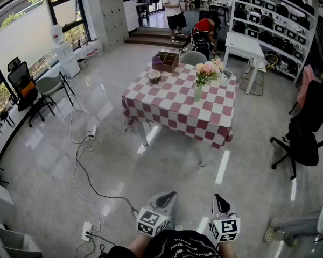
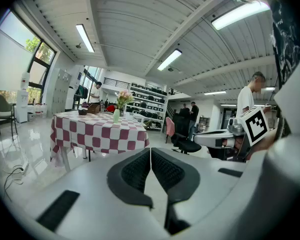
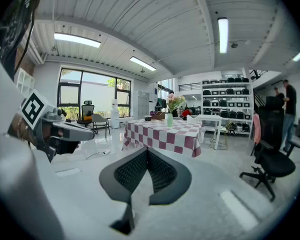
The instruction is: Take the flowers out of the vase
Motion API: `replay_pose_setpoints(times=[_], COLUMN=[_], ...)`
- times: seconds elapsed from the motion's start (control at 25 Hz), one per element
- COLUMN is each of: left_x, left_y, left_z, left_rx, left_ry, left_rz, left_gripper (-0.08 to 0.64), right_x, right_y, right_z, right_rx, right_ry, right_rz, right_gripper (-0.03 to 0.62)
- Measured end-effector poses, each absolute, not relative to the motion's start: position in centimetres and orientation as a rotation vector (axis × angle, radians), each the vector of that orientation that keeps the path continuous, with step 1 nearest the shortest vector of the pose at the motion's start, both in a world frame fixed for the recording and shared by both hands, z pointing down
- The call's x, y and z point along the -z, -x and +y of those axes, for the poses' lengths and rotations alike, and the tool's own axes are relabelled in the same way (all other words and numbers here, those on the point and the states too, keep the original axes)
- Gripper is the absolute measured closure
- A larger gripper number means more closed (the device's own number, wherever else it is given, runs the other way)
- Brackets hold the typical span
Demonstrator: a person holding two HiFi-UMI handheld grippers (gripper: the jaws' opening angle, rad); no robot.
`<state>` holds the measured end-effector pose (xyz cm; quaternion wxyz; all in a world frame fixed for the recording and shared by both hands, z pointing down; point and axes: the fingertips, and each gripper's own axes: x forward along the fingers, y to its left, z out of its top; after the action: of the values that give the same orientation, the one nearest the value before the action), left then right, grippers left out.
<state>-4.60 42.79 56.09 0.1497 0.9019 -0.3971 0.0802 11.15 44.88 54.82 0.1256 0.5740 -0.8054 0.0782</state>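
You stand well back from the checkered table (image 1: 172, 109), with a stretch of glossy floor between you and it. The left gripper (image 1: 166, 199) and the right gripper (image 1: 220, 202) sit low and close in front of your body, side by side, both aimed toward the table and tipped slightly downward. That reads as a carrying posture, since nothing is within reach. In the left gripper view the jaws are pressed together with nothing between them. The right gripper view shows the same: pads meeting, empty.

The flowers (image 1: 207, 70), a pink bunch, stand upright in a pale green vase (image 1: 197, 94) on the right part of the tabletop, toward its far side. A wooden box (image 1: 167, 61) sits at the far left corner with a small bowl (image 1: 154, 76) just nearer than it. Both are well apart from the vase, so they should not crowd your reach.

I judge the task has not begun. You will need to close in and spread the jaws before pinching the stems. The vase looks tall and narrow, so steadying it with one gripper would guard against tipping. A black cable (image 1: 83, 181) trails over the floor to your left, and an office chair (image 1: 304, 136) stands to your right.
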Motion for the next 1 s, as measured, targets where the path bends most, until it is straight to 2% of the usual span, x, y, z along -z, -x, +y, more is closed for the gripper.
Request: replay_pose_setpoints(times=[1.0], left_x=[-56.5], left_y=[3.6], left_z=[39.1], left_rx=[-0.220], left_ry=[-2.588], left_rz=[-1.088], left_gripper=[0.548], right_x=[-55.7], right_y=[-12.2], right_z=[41.4], right_rx=[-0.348], right_ry=[-1.731], right_rz=[-2.307], right_gripper=[0.586])
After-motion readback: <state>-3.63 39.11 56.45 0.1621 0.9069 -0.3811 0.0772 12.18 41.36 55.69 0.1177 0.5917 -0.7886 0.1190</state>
